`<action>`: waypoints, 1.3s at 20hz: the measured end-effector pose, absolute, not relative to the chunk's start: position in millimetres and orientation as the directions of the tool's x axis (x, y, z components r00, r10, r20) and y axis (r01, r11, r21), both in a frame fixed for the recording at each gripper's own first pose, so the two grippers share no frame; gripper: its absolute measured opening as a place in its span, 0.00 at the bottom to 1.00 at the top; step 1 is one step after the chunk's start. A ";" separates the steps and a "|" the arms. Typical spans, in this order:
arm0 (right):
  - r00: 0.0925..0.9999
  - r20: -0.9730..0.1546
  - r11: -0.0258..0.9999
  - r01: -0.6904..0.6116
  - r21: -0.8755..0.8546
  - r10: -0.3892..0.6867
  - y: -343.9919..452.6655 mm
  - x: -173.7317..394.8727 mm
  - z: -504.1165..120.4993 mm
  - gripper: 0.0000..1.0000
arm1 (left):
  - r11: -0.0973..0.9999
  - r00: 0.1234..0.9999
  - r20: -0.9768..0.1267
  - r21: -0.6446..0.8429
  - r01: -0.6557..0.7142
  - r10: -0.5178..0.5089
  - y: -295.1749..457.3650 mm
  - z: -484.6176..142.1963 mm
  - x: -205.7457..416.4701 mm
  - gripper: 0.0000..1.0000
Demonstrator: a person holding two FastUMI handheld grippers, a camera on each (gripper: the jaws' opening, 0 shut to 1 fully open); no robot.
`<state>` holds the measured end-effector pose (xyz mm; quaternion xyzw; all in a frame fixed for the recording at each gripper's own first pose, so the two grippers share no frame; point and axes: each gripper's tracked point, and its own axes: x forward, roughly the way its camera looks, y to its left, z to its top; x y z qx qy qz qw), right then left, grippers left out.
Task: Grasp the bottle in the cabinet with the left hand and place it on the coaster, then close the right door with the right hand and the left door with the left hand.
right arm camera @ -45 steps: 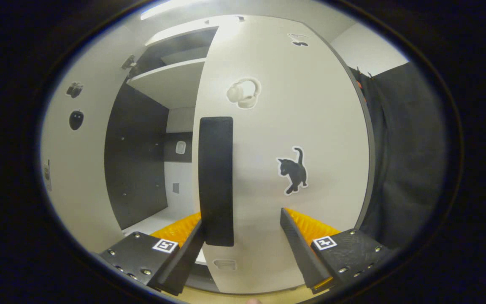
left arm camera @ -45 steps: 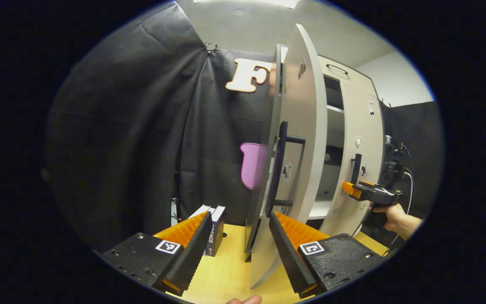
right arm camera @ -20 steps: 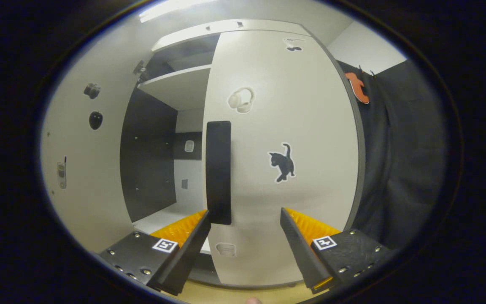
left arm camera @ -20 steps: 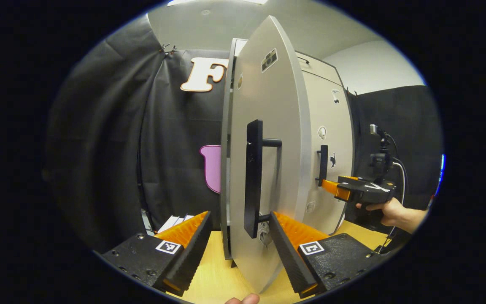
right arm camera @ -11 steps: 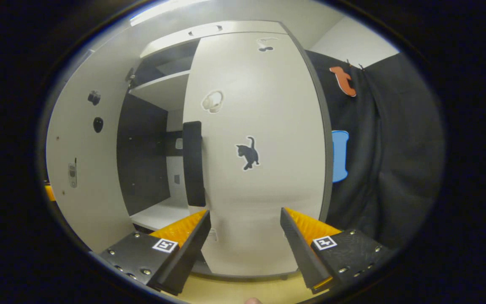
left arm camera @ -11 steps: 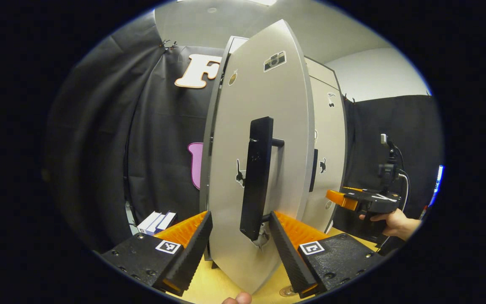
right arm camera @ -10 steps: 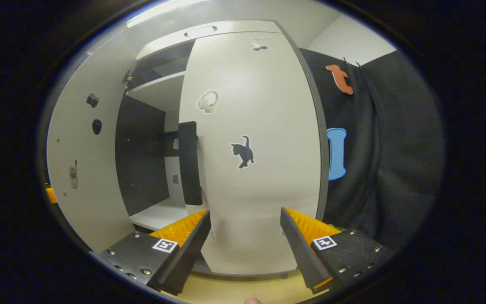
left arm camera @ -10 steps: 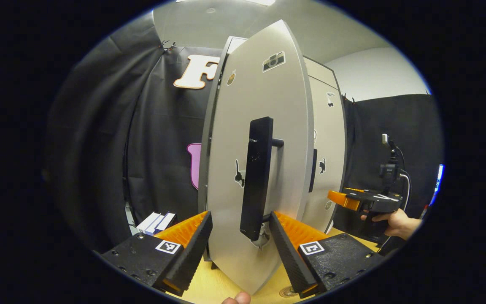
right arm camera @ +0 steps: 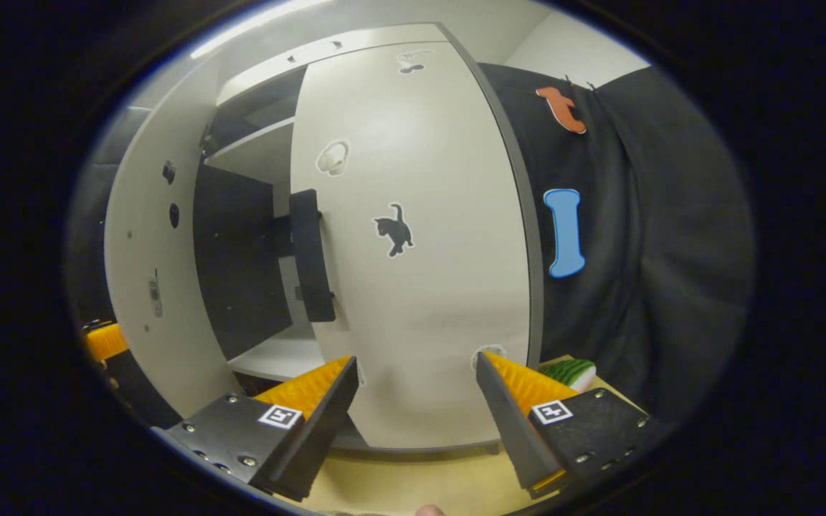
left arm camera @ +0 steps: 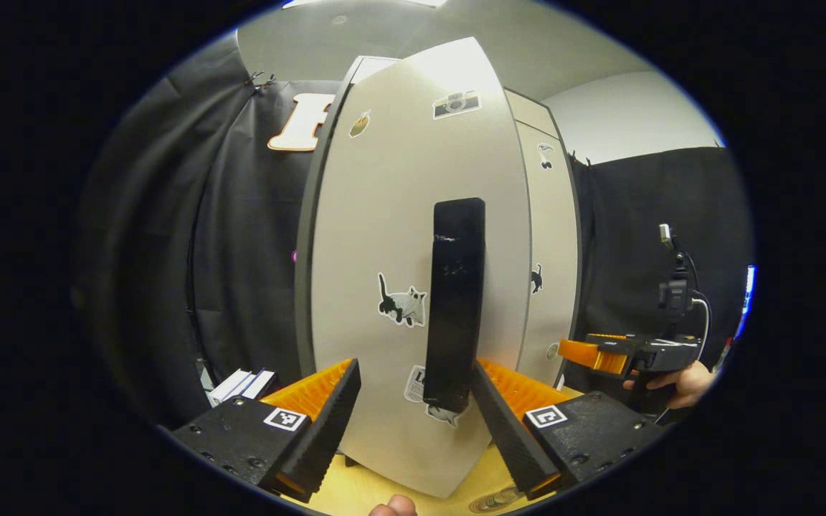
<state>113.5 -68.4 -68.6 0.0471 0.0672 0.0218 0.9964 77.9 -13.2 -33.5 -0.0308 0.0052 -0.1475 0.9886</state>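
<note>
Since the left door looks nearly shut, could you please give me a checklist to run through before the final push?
1. Left tongs open, straddling the black bar handle of the grey left cabinet door: ok.
2. Left door fully shut: not ok, a gap shows in the right gripper view.
3. Grey right cabinet door shut: ok.
4. Right tongs open, off the right door: ok.
5. Bottle on coaster: cannot tell.
</note>
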 end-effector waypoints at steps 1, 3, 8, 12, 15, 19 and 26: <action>0.990 -0.132 0.994 -0.034 0.100 0.047 -70.5 112.2 -68.8 1.00 | 0.953 0.955 -0.001 -0.065 0.297 -0.297 -19.9 -34.0 83.3 1.00; 0.990 -0.136 0.994 -0.027 0.107 0.041 -76.4 109.2 -68.9 1.00 | 0.950 0.953 -0.007 -0.081 0.302 -0.304 -34.5 -36.8 97.8 0.98; 0.987 -0.158 0.992 -0.008 0.125 0.028 -92.1 97.6 -71.0 1.00 | 0.951 0.955 -0.015 -0.103 0.293 -0.296 -62.8 -35.4 129.9 0.98; 0.985 -0.172 0.992 0.000 0.123 0.021 -96.0 86.6 -77.1 1.00 | 0.955 0.961 -0.015 -0.120 0.272 -0.276 -80.5 -43.1 157.0 0.98; 0.982 -0.185 0.994 -0.011 0.107 0.031 -92.2 79.9 -81.6 1.00 | 0.957 0.967 -0.017 -0.154 0.248 -0.253 -88.7 -45.7 174.7 1.00; 0.982 -0.184 0.995 -0.023 0.100 0.041 -89.8 73.0 -79.6 1.00 | 0.974 0.983 -0.025 -0.137 0.179 -0.184 -90.6 -49.8 189.6 1.00; 0.979 -0.203 0.993 -0.009 0.121 0.034 -94.6 57.2 -87.6 1.00 | 0.995 0.998 -0.022 -0.073 0.065 -0.066 -91.0 -53.3 208.9 0.99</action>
